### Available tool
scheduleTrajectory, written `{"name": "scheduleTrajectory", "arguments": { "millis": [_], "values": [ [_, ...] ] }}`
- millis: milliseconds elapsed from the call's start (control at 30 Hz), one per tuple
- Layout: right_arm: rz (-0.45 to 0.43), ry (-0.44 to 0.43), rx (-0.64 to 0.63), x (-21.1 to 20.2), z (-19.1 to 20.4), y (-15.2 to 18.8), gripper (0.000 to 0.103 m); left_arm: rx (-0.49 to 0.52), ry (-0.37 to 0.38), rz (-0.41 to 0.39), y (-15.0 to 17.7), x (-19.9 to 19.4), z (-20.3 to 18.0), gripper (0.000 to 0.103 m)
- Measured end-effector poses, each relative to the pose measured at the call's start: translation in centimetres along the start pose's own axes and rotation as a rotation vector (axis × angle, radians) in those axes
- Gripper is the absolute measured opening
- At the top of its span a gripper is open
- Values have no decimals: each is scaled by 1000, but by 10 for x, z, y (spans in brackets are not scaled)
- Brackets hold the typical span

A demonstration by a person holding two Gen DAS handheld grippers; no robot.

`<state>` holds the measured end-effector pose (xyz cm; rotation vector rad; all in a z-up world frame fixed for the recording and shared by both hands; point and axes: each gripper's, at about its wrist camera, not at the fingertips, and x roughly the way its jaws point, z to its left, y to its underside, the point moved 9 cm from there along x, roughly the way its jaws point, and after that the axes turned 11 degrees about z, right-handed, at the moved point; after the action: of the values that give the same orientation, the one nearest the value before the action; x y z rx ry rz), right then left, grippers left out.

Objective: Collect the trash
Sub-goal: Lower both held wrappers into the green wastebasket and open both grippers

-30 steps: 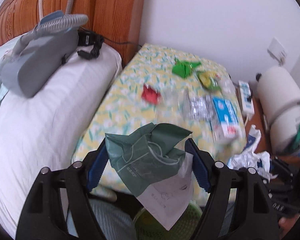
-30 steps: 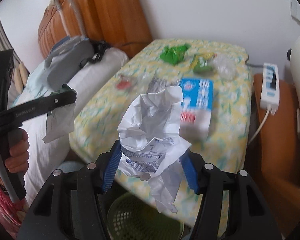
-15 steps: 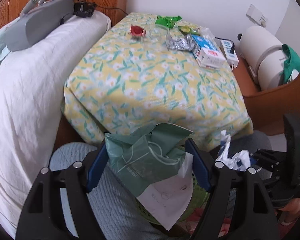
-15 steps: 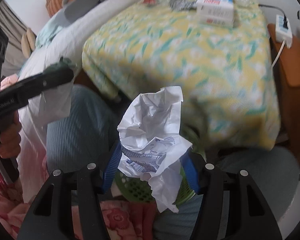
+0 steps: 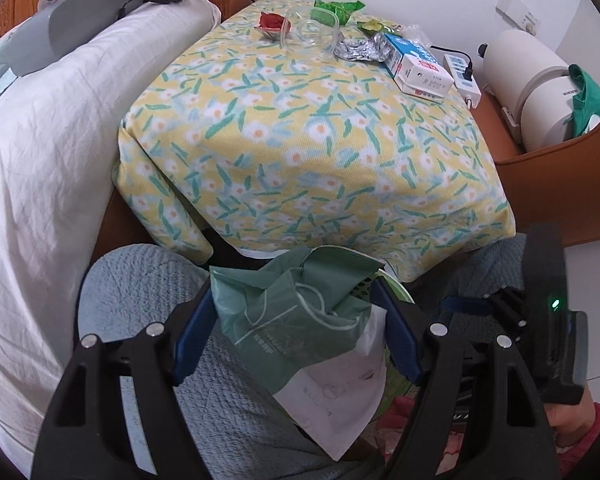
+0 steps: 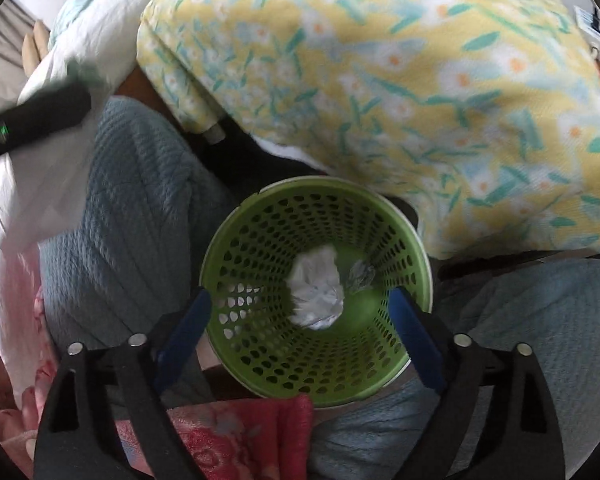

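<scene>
Flower-clothed bench (image 5: 300, 128) at twelve o'clock, more litter on its far end. Below it, green basket (image 6: 316, 376) with white crumpled paper (image 6: 316, 296) newly dropped inside, right hand-held gripper (image 6: 300, 328) opening, nothing between its jaws. At nine o'clock, left hand-held gripper (image 5: 296, 336) clamped on green packet (image 5: 288, 312), due next for the basket.

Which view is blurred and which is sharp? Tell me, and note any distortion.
Right wrist view: motion-blurred, worst on the tablecloth and the white paper in the green basket. Left wrist view: sharp, down to the weave of the cloth and the green bag in the left hand-held gripper. Both: fisheye bending, dark round corners.
</scene>
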<state>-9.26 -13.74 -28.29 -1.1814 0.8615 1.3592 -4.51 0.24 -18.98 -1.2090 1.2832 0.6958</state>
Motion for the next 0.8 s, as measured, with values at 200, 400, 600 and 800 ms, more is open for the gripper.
{"name": "scheduleTrajectory", "arguments": {
  "millis": [200,400,600,800],
  "values": [
    [-63,137,51,-23,-29,-9,96,22,4,17,4,6,-7,72],
    [-97,151,89,-35,-52,-13,97,64,21,40,10,14,-22,72],
    [-104,151,119,-37,-62,-14,97,134,64,65,18,22,-44,81],
    [-106,152,138,-39,-68,-14,97,180,111,66,24,18,-62,92]
  ]
}}
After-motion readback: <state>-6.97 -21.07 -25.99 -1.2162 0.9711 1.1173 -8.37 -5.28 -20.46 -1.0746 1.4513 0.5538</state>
